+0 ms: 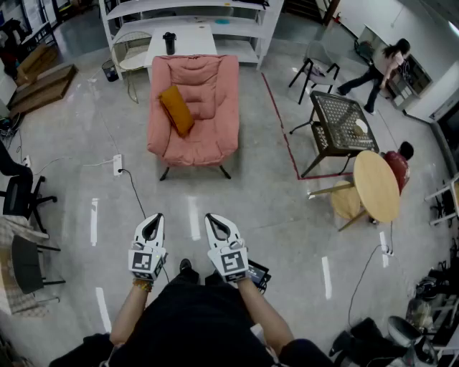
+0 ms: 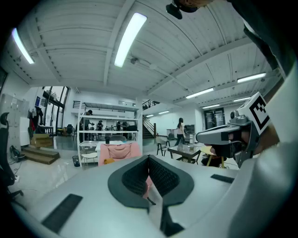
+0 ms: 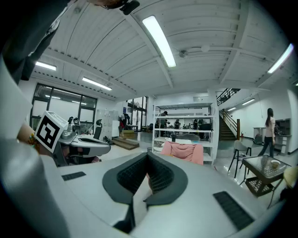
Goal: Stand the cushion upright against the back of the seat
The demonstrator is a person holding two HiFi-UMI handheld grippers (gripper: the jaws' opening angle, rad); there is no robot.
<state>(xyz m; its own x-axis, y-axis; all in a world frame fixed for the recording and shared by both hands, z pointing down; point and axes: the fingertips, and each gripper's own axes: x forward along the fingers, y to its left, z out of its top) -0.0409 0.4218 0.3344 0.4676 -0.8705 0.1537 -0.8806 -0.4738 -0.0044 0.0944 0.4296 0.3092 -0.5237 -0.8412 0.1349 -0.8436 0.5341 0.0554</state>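
Note:
A pink armchair (image 1: 193, 107) stands several steps ahead on the concrete floor. An orange cushion (image 1: 176, 109) lies tilted on its seat, by the chair's left arm. My left gripper (image 1: 153, 218) and right gripper (image 1: 214, 218) are held side by side near my body, far from the chair, both shut with nothing between the jaws. In the left gripper view the armchair (image 2: 120, 151) shows small beyond the left gripper (image 2: 149, 159), with the cushion (image 2: 109, 161) an orange spot on it. In the right gripper view the right gripper (image 3: 148, 157) points towards the armchair (image 3: 183, 151).
White shelving (image 1: 190, 18) and a white table with a black bottle (image 1: 169, 41) stand behind the chair. To the right are a black mesh table (image 1: 341, 120), a round wooden table (image 1: 376, 185) and two people. A power strip (image 1: 117, 165) and cable lie at left, near an office chair (image 1: 20, 201).

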